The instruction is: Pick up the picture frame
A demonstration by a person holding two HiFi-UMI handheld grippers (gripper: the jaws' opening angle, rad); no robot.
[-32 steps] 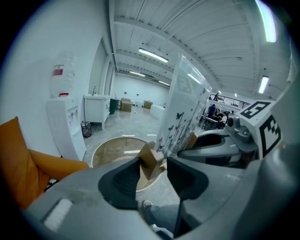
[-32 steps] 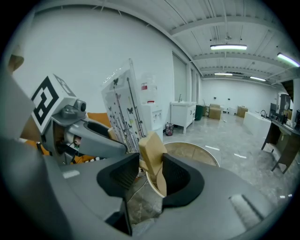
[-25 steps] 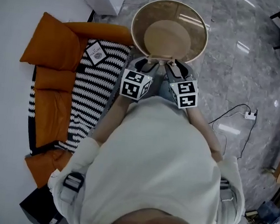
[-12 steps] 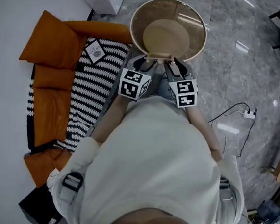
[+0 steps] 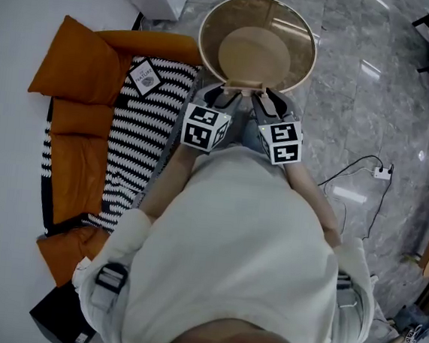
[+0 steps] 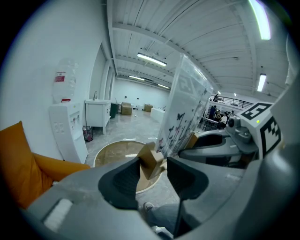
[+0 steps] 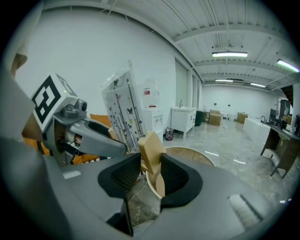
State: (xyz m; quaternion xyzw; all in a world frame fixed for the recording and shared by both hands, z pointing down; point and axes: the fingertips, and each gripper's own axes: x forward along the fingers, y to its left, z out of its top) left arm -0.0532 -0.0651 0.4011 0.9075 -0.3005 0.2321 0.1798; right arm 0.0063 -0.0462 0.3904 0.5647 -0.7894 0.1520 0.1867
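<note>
One picture frame [image 6: 185, 108], two tongs. The left tongs [image 6: 152, 163] and right tongs [image 7: 151, 164] are each closed on one of its two wooden feet [image 7: 152, 151]. The clear panel stands upright, long axis vertical, at the centre of both gripper views, over the near rim of the one round table [image 5: 299, 32].

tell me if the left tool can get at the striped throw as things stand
Probably not yet: the left tool is shut on the wooden foot of the picture frame, and the striped throw lies off to its left on the orange sofa, not ahead of it.
</note>
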